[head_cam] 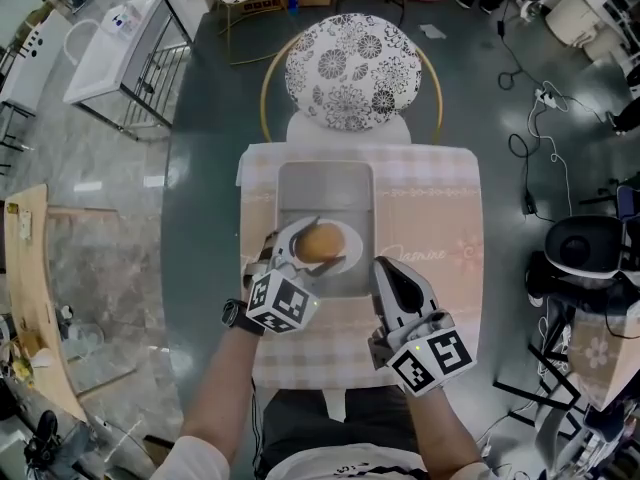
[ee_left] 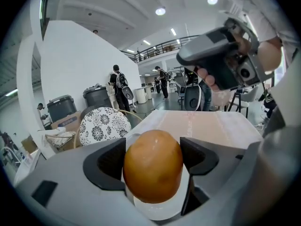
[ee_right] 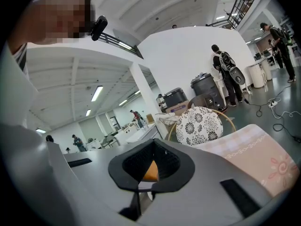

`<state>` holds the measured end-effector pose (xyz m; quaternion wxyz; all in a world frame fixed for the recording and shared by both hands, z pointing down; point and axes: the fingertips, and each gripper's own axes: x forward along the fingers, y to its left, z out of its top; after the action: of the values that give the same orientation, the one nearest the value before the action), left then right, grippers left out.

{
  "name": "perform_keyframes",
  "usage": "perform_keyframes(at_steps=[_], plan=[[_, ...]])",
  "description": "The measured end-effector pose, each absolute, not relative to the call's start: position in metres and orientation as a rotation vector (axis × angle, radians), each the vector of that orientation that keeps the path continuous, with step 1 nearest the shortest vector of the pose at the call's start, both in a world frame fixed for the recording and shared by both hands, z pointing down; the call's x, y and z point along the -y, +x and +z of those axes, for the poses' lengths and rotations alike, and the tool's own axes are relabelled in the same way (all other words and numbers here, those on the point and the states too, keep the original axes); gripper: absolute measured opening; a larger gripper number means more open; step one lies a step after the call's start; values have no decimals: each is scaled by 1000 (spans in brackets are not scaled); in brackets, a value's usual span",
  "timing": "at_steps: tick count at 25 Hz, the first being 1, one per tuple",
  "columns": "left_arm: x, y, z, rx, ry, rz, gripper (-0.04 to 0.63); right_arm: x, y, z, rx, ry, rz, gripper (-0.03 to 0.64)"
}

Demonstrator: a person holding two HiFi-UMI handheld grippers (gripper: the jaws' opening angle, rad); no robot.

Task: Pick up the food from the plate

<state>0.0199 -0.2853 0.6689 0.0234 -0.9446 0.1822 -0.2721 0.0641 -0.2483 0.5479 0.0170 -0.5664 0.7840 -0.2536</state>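
Observation:
A round golden-brown piece of food (head_cam: 321,243) sits over a small white plate (head_cam: 351,259) on a grey tray (head_cam: 325,183). My left gripper (head_cam: 318,238) is shut on the food, one jaw on each side. In the left gripper view the food (ee_left: 153,166) fills the gap between the dark pads (ee_left: 106,161), with the plate (ee_left: 157,213) just beneath it. My right gripper (head_cam: 385,266) hovers to the right of the plate, jaws shut and empty. Through the closed pads of the right gripper (ee_right: 150,173) a sliver of the food (ee_right: 151,172) shows.
The tray lies on a pink checked placemat (head_cam: 440,198) on a glass table (head_cam: 200,168). A chair with a floral cushion (head_cam: 352,71) stands at the far side. A hand holding the right gripper (ee_left: 221,60) hangs above the mat. Cables and stools crowd the floor at right.

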Motion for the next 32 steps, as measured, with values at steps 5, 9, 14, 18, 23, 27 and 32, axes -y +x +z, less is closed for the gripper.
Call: perform_keyframes(at_steps=[5,9,14,18,23,27,32], plan=[[272,19,632,-599,-2942,-812,364,241,65,521,-2440,-1755,-753,15],[260,18,604,-639,-2968,-775,364,234,67,500,-2449,-1747,-720,15],[246,14,561,-698,-2997,-716,364,226,70,473,-2460,-1750,-687,15],[234,5,525,-745,-3002,-692,364,216,68,453,-2477,-1741,-684,15],[221,-2,484,-789,-3043,-613,364,210,68,429,-2486,-1731,-644,15],[208,-4,454,-810,-3071,-537,364,205,66,415,-2510,-1720,-601,15],[194,-5,413,-830,-3073,-471,364,198,61,388,-2534,-1707,-541,15]])
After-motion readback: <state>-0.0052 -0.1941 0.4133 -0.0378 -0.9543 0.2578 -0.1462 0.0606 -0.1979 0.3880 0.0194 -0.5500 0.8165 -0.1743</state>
